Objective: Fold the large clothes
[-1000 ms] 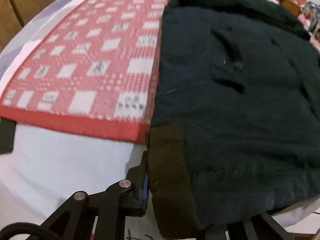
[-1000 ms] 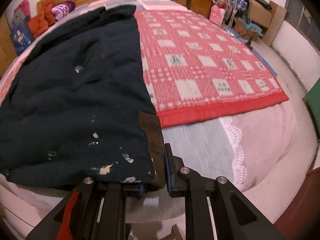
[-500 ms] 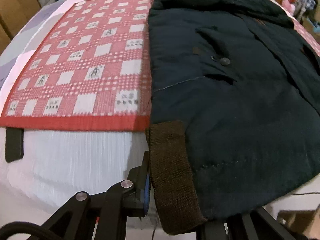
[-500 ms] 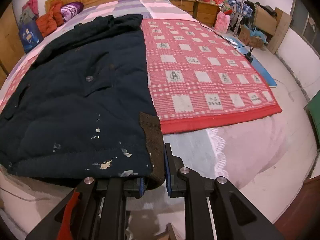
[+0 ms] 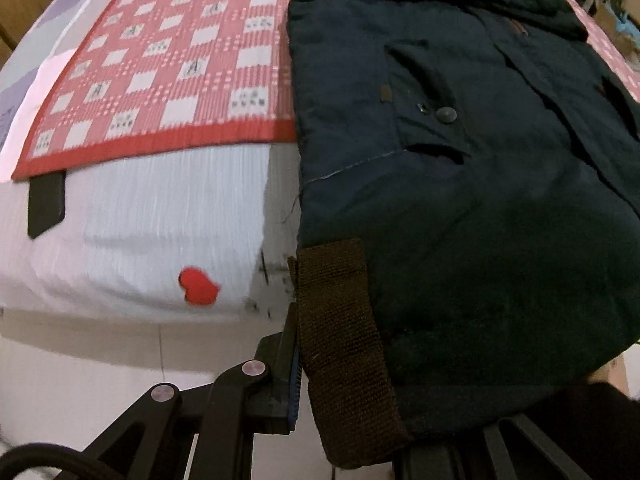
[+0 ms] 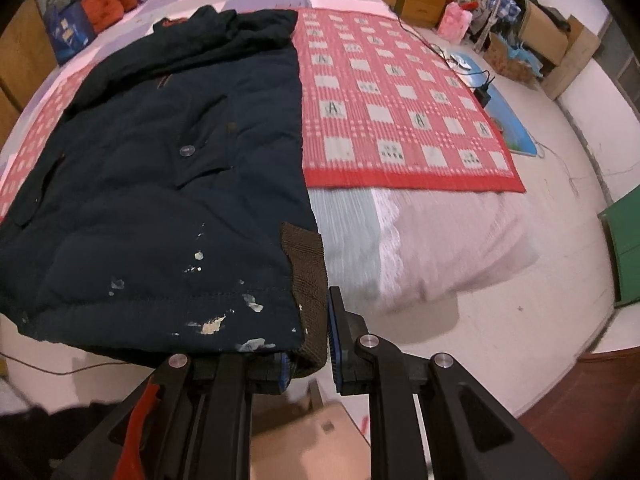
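A large dark navy jacket [image 5: 460,184] lies spread on the bed, its hem hanging past the foot edge; it also shows in the right wrist view [image 6: 160,184]. Each bottom corner has a brown knit band. My left gripper [image 5: 344,408] is shut on the jacket's left hem corner at the brown band [image 5: 340,340]; its right finger is hidden under the cloth. My right gripper [image 6: 306,344] is shut on the right hem corner at the other brown band [image 6: 308,280]. White paint-like flecks [image 6: 212,324] mark the hem.
A red-and-white checked mat [image 6: 392,112] covers the bed [image 6: 432,248] under the jacket, also in the left wrist view [image 5: 168,64]. Wooden cabinets and clutter [image 6: 500,20] stand at the far right wall. A green cabinet [image 6: 624,248] stands right. A cardboard box [image 6: 312,440] sits below my right gripper.
Both grippers have pulled back from the bed with the hem corners, dragging the jacket towards the foot edge. The bed's front side now shows.
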Tool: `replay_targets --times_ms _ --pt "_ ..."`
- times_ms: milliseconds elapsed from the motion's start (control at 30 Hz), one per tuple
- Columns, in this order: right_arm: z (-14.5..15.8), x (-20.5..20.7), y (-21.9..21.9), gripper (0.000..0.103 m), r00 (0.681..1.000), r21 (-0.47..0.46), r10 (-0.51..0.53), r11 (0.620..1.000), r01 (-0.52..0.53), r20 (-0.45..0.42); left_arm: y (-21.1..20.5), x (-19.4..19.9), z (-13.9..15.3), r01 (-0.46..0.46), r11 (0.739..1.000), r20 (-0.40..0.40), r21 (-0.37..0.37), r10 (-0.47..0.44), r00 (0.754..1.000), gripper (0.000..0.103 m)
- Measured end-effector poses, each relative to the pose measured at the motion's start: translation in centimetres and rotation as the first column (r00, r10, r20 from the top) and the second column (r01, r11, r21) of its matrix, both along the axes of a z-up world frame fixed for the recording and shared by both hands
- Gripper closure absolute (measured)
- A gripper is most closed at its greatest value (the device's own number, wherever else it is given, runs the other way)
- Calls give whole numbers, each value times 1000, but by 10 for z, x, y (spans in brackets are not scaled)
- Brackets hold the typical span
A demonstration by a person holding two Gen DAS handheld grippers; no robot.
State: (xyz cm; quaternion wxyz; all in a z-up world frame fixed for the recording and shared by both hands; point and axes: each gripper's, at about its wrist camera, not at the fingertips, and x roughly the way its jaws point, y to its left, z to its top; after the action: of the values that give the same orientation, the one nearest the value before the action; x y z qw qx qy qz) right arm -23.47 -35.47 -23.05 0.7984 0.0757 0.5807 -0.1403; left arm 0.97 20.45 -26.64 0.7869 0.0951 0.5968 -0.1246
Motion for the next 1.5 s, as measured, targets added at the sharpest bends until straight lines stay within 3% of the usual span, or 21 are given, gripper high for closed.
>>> replay_targets --times_ms 167,400,633,833,1000,1167,1333,1500 --pt "36 2 -2 87 999 -12 33 999 -33 -7 -4 12 21 1 1000 19 -1 -1 1000 86" --pt "85 62 -15 88 989 -63 106 993 -100 104 -27 82 67 17 1000 141 -4 -16 990 86" --pt "111 166 -51 89 955 -85 164 985 -148 247 -58 185 95 -34 999 195 -19 37 980 86" --pt "113 292 -91 89 919 -82 195 981 -178 341 -99 296 106 -94 995 226 -24 97 969 86" --pt "93 406 -122 89 922 -48 177 984 -171 344 -122 396 83 -127 992 182 -17 128 975 86" --pt "51 491 -148 89 955 -12 110 994 -111 275 -158 477 35 -111 993 93 45 107 990 86" --pt "-2 560 -163 89 984 13 21 1000 -24 177 -172 526 -15 -111 989 -10 94 112 994 86" --pt "-41 593 -167 89 992 11 -27 1000 26 120 -183 552 -48 -96 990 -69 103 104 992 85"
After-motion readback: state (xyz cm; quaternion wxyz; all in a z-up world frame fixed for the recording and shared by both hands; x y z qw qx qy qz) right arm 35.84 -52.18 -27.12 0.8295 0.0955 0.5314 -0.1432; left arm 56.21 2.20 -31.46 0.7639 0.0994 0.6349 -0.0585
